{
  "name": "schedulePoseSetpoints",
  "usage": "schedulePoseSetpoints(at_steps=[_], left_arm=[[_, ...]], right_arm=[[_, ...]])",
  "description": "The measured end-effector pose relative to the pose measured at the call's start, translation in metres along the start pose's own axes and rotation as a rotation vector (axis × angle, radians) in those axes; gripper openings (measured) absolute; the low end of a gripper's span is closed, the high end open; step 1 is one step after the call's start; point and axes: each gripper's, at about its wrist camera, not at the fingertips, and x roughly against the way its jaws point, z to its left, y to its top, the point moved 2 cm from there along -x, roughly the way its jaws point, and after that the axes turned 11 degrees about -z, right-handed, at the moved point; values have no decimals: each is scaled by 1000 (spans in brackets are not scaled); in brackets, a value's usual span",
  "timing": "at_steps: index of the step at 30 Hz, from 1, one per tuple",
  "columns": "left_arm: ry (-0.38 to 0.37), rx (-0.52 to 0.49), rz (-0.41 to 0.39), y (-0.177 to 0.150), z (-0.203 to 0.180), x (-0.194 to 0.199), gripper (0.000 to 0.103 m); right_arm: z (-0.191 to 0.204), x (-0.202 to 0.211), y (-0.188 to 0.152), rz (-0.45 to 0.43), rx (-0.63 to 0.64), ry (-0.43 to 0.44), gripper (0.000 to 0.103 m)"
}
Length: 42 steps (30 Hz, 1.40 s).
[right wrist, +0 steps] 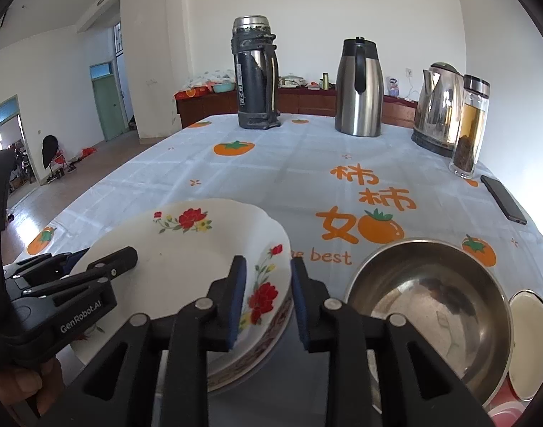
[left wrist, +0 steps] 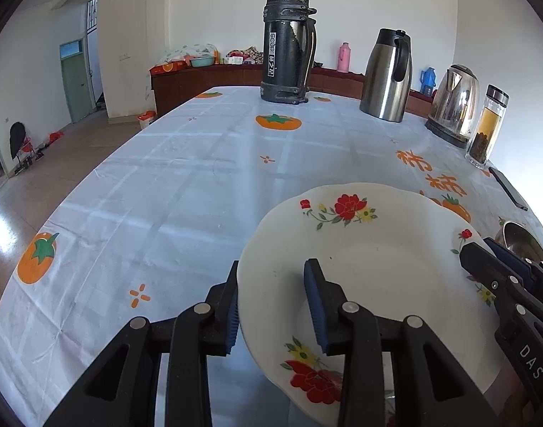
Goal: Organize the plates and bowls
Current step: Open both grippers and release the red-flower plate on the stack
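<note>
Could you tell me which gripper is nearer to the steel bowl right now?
Right. The right gripper straddles the floral plate's edge on the side beside the steel bowl; the left gripper straddles the plate's opposite edge, with the plate between it and the bowl.

"GenRobot.AI" marks the left tongs (right wrist: 93,267), "DAS" the right tongs (left wrist: 499,259), "best" the tablecloth (right wrist: 307,163).

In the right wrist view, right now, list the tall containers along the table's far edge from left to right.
Black flask → steel jug with black handle → electric kettle → glass bottle of tea.
</note>
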Motion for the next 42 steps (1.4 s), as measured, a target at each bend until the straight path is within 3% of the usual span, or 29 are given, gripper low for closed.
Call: schedulePoseSetpoints(at_steps=[32, 42], left_arm=[[-12, -24, 19, -1, -6, -2, 40], [-23, -8, 17, -2, -5, 1, 48]], right_arm=[[-1, 1, -1, 0, 10, -7, 26], [5, 1, -2, 14, 42, 0, 29]])
